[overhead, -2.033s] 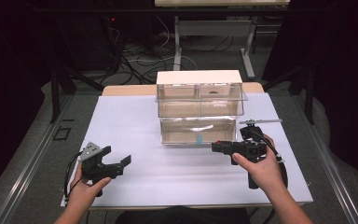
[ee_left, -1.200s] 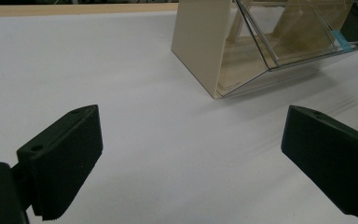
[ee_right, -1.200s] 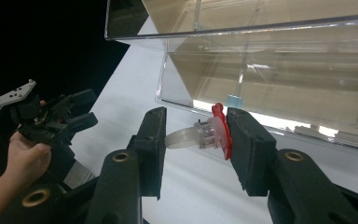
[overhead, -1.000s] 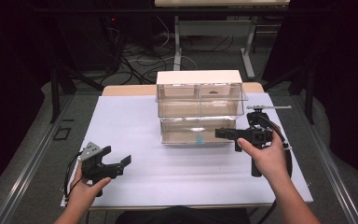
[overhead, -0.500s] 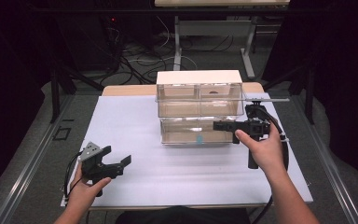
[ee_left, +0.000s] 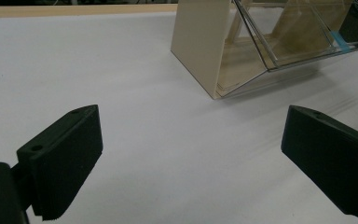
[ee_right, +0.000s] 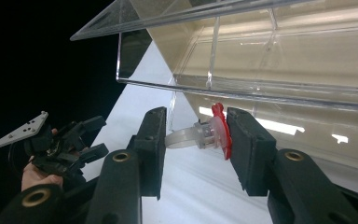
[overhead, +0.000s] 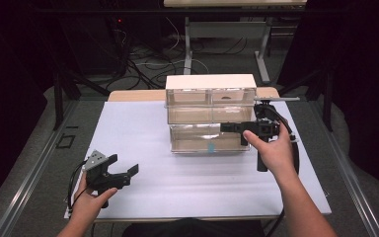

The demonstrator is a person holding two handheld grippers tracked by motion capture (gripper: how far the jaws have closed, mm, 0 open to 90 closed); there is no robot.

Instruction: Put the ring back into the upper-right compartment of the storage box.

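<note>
A cream drawer cabinet (overhead: 209, 81) with clear drawers stands mid-table, its bottom drawer (overhead: 205, 139) pulled out. That drawer carries a small blue tab (overhead: 211, 147) on its front. My right gripper (overhead: 225, 127) hovers at the drawer's right end, shut on a clear plastic ring with a red top (ee_right: 207, 134). In the right gripper view the ring sits between the two jaws just below the clear drawer wall (ee_right: 279, 51). My left gripper (overhead: 128, 171) rests low at the table's front left, open and holding nothing. The left gripper view has its jaws wide apart over white tabletop (ee_left: 168, 140), with the cabinet (ee_left: 200, 46) ahead.
A white sheet (overhead: 143, 133) covers the table, with bare room left of and in front of the cabinet. Beyond the far edge are dark floor, cables (overhead: 153, 59) and table legs (overhead: 264, 47). Metal rails (overhead: 34, 173) run along both sides.
My right gripper has risen from the table's right side and moved forward and left to the open drawer's right end, still holding the ring. The left gripper has stayed put.
</note>
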